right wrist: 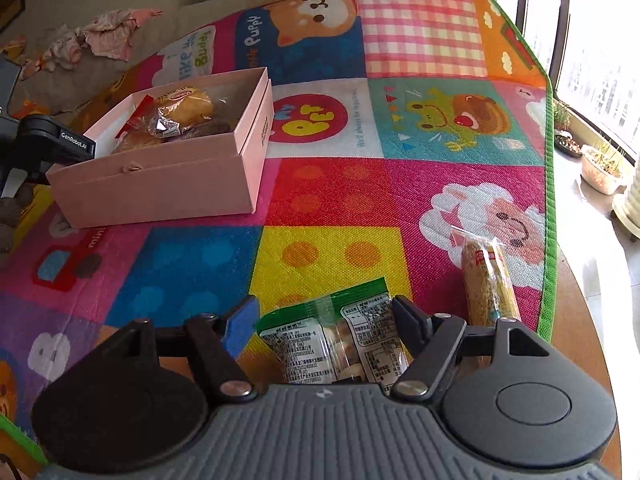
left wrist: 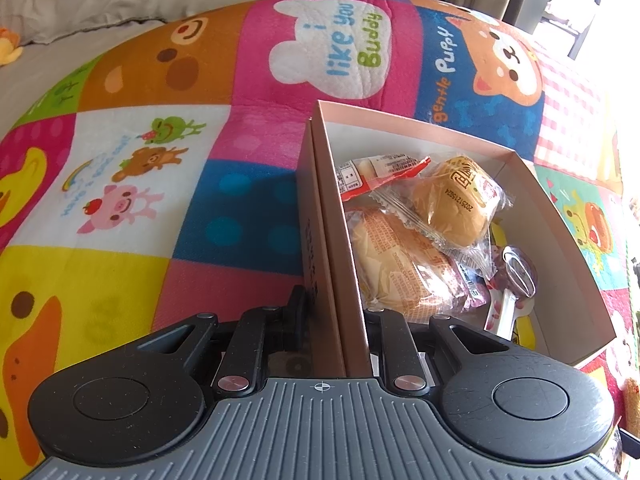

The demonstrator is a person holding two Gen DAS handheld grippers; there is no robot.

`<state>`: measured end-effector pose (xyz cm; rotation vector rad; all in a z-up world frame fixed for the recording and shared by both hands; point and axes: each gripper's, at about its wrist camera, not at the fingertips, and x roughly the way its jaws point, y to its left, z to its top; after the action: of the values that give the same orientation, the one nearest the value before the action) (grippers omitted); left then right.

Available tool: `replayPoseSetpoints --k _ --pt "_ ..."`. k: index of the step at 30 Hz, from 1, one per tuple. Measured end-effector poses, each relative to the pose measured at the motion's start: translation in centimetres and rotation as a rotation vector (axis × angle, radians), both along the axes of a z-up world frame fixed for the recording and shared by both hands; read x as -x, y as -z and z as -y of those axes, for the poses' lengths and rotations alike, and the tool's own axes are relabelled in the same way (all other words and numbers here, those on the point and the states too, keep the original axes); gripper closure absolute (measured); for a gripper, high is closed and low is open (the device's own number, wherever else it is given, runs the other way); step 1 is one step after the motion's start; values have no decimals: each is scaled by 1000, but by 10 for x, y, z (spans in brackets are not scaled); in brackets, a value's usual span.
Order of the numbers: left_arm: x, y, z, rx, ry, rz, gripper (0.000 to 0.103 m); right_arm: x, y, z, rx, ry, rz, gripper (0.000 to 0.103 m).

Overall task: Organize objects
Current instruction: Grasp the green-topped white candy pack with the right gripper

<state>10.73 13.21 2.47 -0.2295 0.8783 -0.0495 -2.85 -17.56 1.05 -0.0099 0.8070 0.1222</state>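
Steadying the pink box (left wrist: 400, 136) appears to be the whole purpose of the left claw (left wrist: 334, 312), which is clamped on the box's near wall, one finger outside and one inside, so that the box is kept from sliding on the patterned mat (left wrist: 224, 208) while things are dropped in. Several items are already lodged inside the box: a round wrapped bun (left wrist: 452, 204) lies on top of a flatter wrapped cake (left wrist: 396, 268), a red-edged packet (left wrist: 376, 172) is tucked behind them, and a spoon (left wrist: 516, 276) rests against the far wall, so part of the sorting can be judged as done. The right claw (right wrist: 324, 312) is held low over a green-topped snack packet (right wrist: 340, 340), which lies on the mat near the front edge of the bench (right wrist: 580, 344); the jaws stand apart on either side of the packet, and no pad is seen pressing on it, so a grasp is judged to be prepared rather than made. A long wrapped snack roll (right wrist: 488, 280) is left just beside on the mat, well apart from the box, and is presumably to be collected afterwards.
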Motion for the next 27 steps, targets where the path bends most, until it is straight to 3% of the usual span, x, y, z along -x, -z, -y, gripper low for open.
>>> replayPoseSetpoints --k 6,15,22,27 --pt "0 0 0 -2 0 1 83 10 2 -4 23 -5 -2 16" --pt "0 0 0 -1 1 1 83 17 -2 -15 -49 -102 -10 16" --pt "0 0 -1 12 1 6 82 22 1 -9 47 -99 -34 4" --pt "0 1 -1 12 -5 6 82 28 0 6 24 -82 -56 3"
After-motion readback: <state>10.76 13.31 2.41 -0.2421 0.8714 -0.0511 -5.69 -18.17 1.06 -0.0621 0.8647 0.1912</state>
